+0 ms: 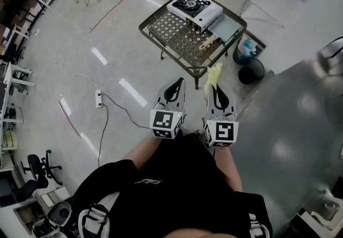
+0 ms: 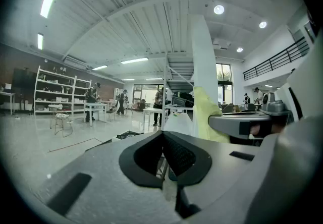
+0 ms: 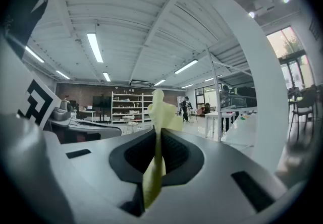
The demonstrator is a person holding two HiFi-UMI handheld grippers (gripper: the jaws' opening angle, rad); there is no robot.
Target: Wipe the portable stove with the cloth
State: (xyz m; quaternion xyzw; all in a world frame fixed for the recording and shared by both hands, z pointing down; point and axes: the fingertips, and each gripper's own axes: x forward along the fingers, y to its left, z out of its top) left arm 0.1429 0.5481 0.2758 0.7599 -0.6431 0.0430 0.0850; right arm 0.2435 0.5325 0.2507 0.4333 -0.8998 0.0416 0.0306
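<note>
The left gripper [image 1: 178,82] has its jaws closed on nothing. The right gripper [image 1: 216,89] pinches the yellow cloth [image 1: 213,75], whose long axis runs along the jaws with its free end poking forward. So narrow a pinch may slip once rubbing starts. The portable stove [image 1: 194,8] sits well apart, at the far corner of the surface [image 1: 171,30], lengthwise along its far right edge.

The head view looks from high up, steeply down: the grey left gripper [image 1: 178,80] and grey right gripper [image 1: 215,87] are close under it, and the dark mesh table [image 1: 146,29] with the silver portable stove [image 1: 194,8] is far ahead. Each gripper view sits right behind its own jaws and looks level across the big room. All three views share the thin yellow cloth [image 1: 213,74], and each gripper view catches the other gripper at its edge.
</note>
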